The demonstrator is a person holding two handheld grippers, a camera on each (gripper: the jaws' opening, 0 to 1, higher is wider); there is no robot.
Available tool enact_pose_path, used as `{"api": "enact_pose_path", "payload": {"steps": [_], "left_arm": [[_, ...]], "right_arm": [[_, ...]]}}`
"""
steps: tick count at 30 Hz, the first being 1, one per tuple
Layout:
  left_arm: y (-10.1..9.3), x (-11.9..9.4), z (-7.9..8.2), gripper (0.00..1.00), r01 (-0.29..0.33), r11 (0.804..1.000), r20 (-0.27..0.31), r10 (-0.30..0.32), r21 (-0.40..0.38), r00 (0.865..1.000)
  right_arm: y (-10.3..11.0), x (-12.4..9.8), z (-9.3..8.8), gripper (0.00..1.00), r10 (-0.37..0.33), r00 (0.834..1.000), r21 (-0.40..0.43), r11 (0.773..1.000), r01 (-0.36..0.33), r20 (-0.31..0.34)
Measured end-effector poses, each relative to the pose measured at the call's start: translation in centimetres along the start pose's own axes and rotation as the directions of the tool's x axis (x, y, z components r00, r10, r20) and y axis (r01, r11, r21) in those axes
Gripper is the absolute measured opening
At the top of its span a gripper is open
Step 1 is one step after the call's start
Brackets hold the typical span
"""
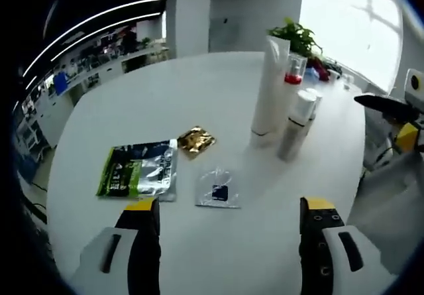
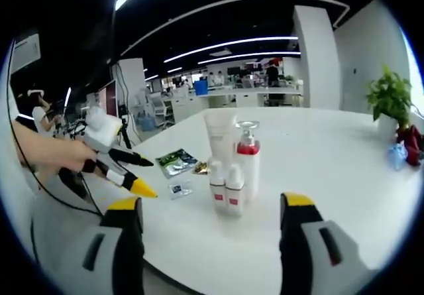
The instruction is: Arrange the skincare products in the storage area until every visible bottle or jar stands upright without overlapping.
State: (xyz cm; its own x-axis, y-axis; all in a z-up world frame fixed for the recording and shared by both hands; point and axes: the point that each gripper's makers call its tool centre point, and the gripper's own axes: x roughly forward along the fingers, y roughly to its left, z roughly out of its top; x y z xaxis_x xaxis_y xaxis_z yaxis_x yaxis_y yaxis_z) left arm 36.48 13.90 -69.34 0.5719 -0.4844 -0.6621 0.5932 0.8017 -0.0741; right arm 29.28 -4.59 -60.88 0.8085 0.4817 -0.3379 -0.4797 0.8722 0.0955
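Note:
On a white round table (image 1: 199, 89) stand several skincare products, all upright and close together: a tall white tube (image 1: 269, 86), a clear pump bottle with a red band (image 1: 293, 69) and two small white bottles (image 1: 296, 126). From the other side they appear as the tube (image 2: 219, 134), the pump bottle (image 2: 247, 159) and the two small bottles (image 2: 226, 189). My left gripper (image 1: 228, 209) is open above the table, short of the products. My right gripper (image 2: 209, 205) is open, facing the group. A hand holds the left gripper (image 2: 129, 172) at the left.
A green and silver sachet (image 1: 140, 169), a gold packet (image 1: 196, 140) and a clear packet (image 1: 218, 189) lie flat on the table. A potted plant (image 2: 389, 99) stands at the far edge beside a red item (image 2: 412, 139). The right gripper's tip (image 1: 387, 106) enters at the right.

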Motion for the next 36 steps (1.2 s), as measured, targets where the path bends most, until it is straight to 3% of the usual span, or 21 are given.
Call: {"api": "enact_pose_path", "payload": {"steps": [7, 14, 24, 31, 36], "left_arm": [[-0.3, 2.9, 0.4, 0.77, 0.033, 0.995, -0.048, -0.028, 0.092, 0.998], [0.1, 4.9, -0.9, 0.68, 0.068, 0.990, -0.156, -0.048, 0.125, 0.987], [0.2, 6.0, -1.7, 0.58, 0.096, 0.984, -0.230, -0.059, 0.150, 0.971], [0.7, 6.0, -1.4, 0.52, 0.095, 0.982, -0.238, -0.054, 0.165, 0.970], [0.6, 5.9, -1.3, 0.38, 0.102, 0.980, -0.245, -0.058, 0.172, 0.968]], "right_arm": [[-0.5, -0.1, 0.1, 0.86, -0.018, 1.000, 0.015, 1.000, 0.018, 0.006], [-0.8, -0.2, 0.2, 0.86, -0.032, 0.999, 0.026, 0.999, 0.031, 0.017], [-1.1, -0.3, 0.3, 0.86, -0.043, 0.999, 0.041, 0.998, 0.042, 0.024], [-1.0, -0.2, 0.3, 0.86, -0.044, 0.999, 0.040, 0.998, 0.043, 0.018], [-1.1, -0.1, 0.2, 0.85, -0.047, 0.999, 0.043, 0.998, 0.046, 0.017]]}}
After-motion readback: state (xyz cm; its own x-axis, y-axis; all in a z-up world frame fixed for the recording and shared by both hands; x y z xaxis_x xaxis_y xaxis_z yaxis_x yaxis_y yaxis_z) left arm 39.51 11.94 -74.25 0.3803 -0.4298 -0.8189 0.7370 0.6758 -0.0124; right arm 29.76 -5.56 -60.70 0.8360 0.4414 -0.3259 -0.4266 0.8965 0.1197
